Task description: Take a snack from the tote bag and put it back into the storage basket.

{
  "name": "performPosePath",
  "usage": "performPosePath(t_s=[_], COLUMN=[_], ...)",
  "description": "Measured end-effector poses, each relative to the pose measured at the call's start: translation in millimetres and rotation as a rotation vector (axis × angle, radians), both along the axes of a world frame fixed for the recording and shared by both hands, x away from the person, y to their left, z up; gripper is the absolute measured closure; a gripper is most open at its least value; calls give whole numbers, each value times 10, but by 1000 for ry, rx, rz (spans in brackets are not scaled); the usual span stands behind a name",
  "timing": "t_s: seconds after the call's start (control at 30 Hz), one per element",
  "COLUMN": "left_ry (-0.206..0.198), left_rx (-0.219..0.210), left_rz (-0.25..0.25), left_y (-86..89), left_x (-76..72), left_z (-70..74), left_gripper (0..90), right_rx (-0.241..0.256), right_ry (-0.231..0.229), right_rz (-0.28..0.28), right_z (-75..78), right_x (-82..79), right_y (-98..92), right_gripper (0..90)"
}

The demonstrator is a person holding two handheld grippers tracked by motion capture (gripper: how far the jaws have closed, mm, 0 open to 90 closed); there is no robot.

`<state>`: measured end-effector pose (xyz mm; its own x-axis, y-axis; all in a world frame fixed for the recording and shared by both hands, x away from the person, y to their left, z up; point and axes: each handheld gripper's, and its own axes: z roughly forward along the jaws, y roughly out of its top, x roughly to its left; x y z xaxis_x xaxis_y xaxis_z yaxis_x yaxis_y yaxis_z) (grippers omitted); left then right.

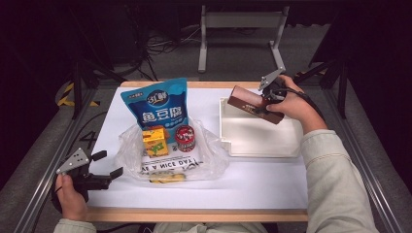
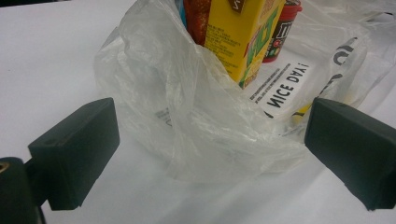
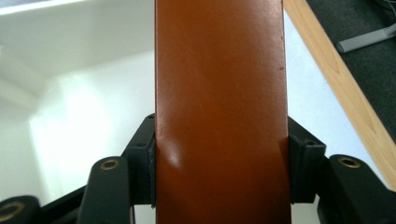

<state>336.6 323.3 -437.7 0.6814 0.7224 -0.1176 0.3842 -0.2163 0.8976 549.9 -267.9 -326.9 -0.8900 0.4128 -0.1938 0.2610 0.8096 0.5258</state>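
the brown box point(image 1: 252, 103) is clamped between the jaws of the right gripper point(image 1: 270, 98), held tilted in the air over the far left corner of the single white tray point(image 1: 286, 145), with the right hand point(image 1: 296, 103) reaching in from the tray's right side. left of the tray lies one clear plastic bag point(image 1: 204, 160) holding one yellow carton point(image 1: 155, 141), one red can point(image 1: 185, 138) and one blue snack pouch point(image 1: 158, 104). further left of the tray, the left gripper point(image 1: 109, 165) rests low with its jaws spread wide and nothing between them, pointing at the bag, the left hand point(image 1: 72, 196) at the table's near edge.

The plastic bag point(image 1: 204, 162) reads "A NICE DAY"; the blue pouch point(image 1: 158, 104), "鱼豆腐".
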Motion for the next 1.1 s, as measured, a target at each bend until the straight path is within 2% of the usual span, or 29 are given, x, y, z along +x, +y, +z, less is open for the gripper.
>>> performPosePath(t_s=[0.67,1.1], left_ry=[0,-4], left_rx=[0,-5], left_rz=[-3,-6], left_y=[0,-3], left_x=[-1,-5], left_z=[2,8], left_gripper=[37,37], right_rx=[-19,-64], right_ry=[60,90], right_rz=[1,8], right_z=[-285,-410], right_x=[15,22], right_y=[-17,4], right_gripper=[425,425])
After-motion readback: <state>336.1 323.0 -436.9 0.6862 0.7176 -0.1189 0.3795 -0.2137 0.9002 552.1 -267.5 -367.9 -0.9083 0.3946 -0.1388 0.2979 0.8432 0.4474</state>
